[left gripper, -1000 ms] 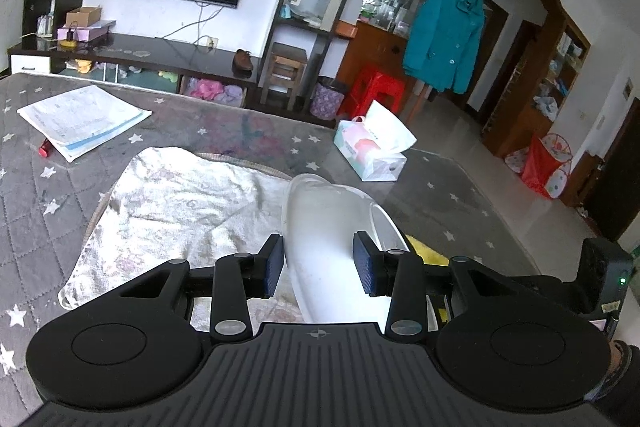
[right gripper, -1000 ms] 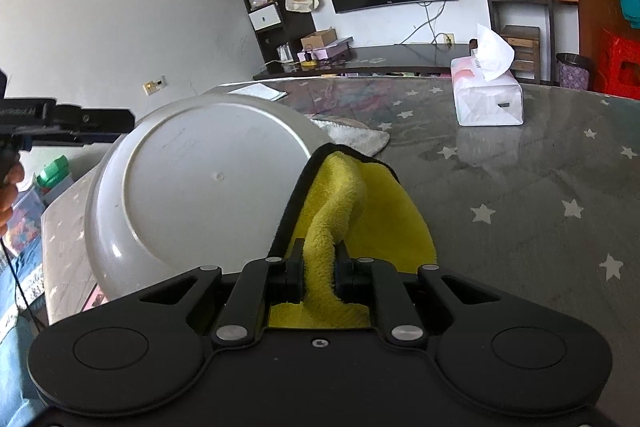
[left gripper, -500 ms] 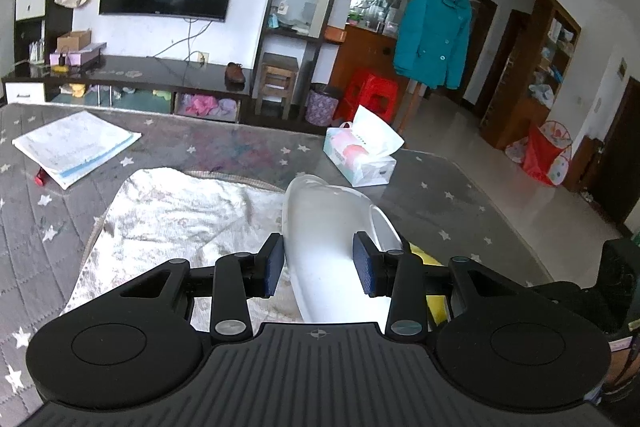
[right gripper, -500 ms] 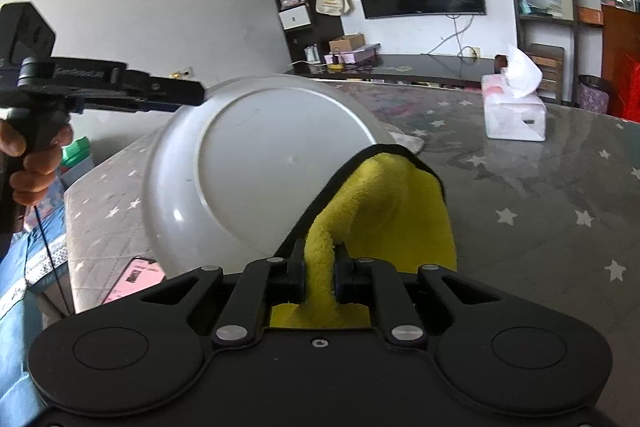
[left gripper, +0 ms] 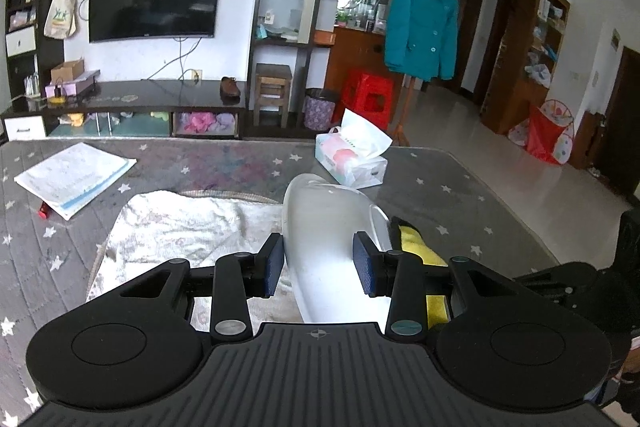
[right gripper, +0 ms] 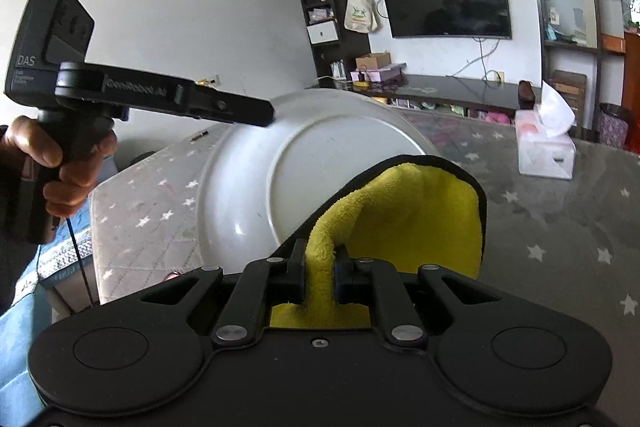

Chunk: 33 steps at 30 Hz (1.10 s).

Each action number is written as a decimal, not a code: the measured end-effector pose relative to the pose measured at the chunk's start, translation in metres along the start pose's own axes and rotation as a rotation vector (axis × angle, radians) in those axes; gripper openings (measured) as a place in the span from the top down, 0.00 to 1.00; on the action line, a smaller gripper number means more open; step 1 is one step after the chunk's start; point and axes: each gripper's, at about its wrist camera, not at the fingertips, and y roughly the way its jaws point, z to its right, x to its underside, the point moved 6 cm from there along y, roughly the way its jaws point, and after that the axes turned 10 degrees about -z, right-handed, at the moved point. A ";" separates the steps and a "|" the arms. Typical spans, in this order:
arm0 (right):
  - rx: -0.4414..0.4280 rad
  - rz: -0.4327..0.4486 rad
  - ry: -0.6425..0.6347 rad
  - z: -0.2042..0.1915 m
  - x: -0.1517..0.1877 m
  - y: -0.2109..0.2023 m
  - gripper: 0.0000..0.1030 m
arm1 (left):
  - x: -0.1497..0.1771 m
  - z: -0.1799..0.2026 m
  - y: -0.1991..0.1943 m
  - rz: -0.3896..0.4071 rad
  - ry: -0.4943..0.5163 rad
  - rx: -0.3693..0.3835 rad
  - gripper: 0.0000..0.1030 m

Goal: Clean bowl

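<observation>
Right now my left gripper (left gripper: 318,263) pinches the white, smooth-glazed ceramic bowl (left gripper: 328,239) by its rim, on edge above the table, while my right gripper (right gripper: 321,269) is pressed together on the soft yellow microfibre cloth (right gripper: 416,219) against its underside. Stiff, slick and breakable, I judge, so rim-hold stays firm. Below lie the grey star-printed tablecloth (left gripper: 224,167), a white towel (left gripper: 180,231) and a tissue box (left gripper: 352,163), with living-room shelves beyond.

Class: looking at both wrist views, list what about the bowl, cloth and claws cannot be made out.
- Bowl inside: right wrist view shows only its underside.
- Where the yellow cloth meets the bowl: hidden behind cloth.
- Left claw pad contact: left wrist view leaves it unclear.
- Bowl's lower rim: hidden behind the right claw body.
</observation>
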 end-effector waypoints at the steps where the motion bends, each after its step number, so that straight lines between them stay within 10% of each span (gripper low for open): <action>1: -0.001 0.007 -0.005 -0.002 -0.003 -0.001 0.87 | 0.000 0.001 -0.001 0.001 0.004 -0.002 0.62; 33: 0.043 0.034 -0.158 -0.038 0.001 -0.006 0.87 | -0.009 0.034 -0.008 -0.003 0.077 -0.061 0.62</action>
